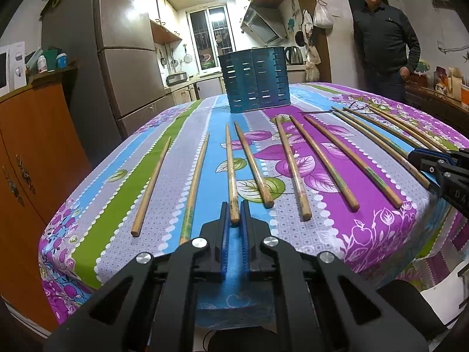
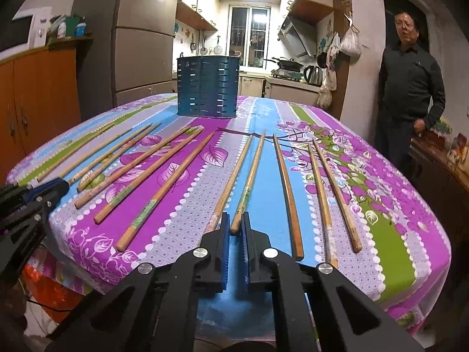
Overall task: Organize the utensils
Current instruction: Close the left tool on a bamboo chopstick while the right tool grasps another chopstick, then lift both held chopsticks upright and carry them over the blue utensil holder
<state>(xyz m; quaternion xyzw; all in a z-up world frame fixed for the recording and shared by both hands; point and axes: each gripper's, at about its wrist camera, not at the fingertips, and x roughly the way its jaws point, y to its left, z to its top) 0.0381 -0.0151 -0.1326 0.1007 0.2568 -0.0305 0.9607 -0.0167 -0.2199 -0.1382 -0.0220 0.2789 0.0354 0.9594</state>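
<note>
Jaws straddling chopsticks [image 1: 231, 173], holder [image 1: 254, 79] beyond

We see bare cloth lanes between the chopsticks [image 1: 231, 173]; only the blue holder [image 1: 254, 79] blocks the table's [image 1: 96, 220] far middle.

The floral purple-and-blue tablecloth [image 1: 181, 146] [image 2: 187, 199] and slotted blue metal holder [image 1: 254, 79] [image 2: 207, 85] are viewed low from the near edge by both wrist cameras, left and right

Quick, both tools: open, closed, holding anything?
Left tool: closing around a chopstick end; firm grip cannot be told.
Right tool: same, around another chopstick.
</note>
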